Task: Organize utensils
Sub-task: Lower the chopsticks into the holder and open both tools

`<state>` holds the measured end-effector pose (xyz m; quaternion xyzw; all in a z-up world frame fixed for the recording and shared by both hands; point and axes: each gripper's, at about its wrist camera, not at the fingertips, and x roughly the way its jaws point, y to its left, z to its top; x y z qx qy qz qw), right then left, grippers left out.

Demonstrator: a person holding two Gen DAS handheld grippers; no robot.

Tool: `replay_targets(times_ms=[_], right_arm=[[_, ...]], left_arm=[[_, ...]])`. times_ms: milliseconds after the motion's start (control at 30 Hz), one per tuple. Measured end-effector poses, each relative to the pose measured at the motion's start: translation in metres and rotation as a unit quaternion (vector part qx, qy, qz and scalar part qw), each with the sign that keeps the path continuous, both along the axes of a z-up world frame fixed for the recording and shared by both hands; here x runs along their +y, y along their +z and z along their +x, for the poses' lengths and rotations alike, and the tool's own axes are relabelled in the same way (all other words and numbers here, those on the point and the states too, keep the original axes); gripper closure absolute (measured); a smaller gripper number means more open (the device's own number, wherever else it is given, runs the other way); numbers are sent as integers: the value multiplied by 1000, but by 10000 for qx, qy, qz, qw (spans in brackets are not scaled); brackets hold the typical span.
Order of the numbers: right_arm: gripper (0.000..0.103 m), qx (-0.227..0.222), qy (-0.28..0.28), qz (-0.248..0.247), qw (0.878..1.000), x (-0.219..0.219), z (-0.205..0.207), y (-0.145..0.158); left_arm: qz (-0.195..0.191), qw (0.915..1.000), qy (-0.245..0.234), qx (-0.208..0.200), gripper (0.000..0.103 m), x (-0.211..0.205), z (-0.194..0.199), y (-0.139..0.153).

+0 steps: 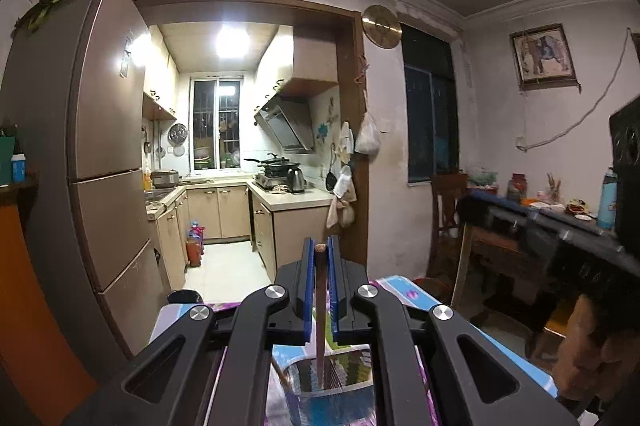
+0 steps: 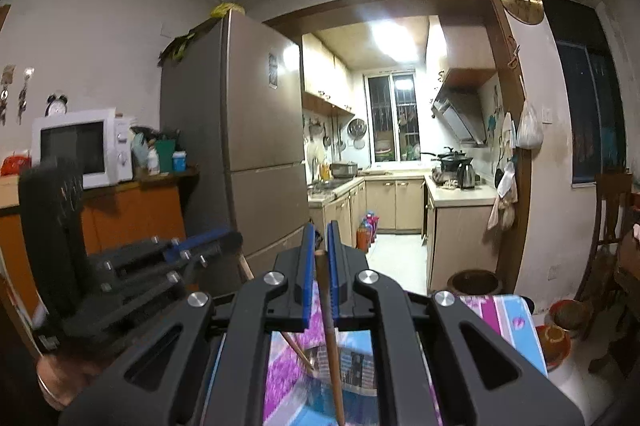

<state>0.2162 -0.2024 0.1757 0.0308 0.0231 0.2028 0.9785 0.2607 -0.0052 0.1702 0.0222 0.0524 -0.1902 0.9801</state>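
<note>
My left gripper is shut on a dark brown chopstick. The stick hangs straight down into a clear plastic cup on the purple and blue patterned tablecloth. A paler stick leans at the cup's left rim. My right gripper is shut on a lighter brown chopstick that points down over the tablecloth. Each gripper shows blurred in the other's view: the right gripper at the right, the left gripper at the left, with its chopstick slanting under my right fingers.
A tall fridge stands left of the kitchen doorway. A microwave sits on an orange cabinet. A wooden chair and a cluttered side table stand to the right. Pots sit on the floor.
</note>
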Motion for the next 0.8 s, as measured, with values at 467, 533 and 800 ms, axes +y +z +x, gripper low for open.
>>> replay_targets(times_ms=[467, 533, 800], right_arm=[[98, 428, -208, 401, 9981, -3, 115, -44], [98, 623, -238, 448, 9968, -3, 123, -68], [97, 1230, -150, 736, 9896, -8, 127, -122]], left_arm=[[65, 9980, -73, 619, 95, -10, 94, -65], [59, 9976, -91, 685, 95, -10, 101, -78], [56, 9964, -72, 843, 95, -8, 106, -116]])
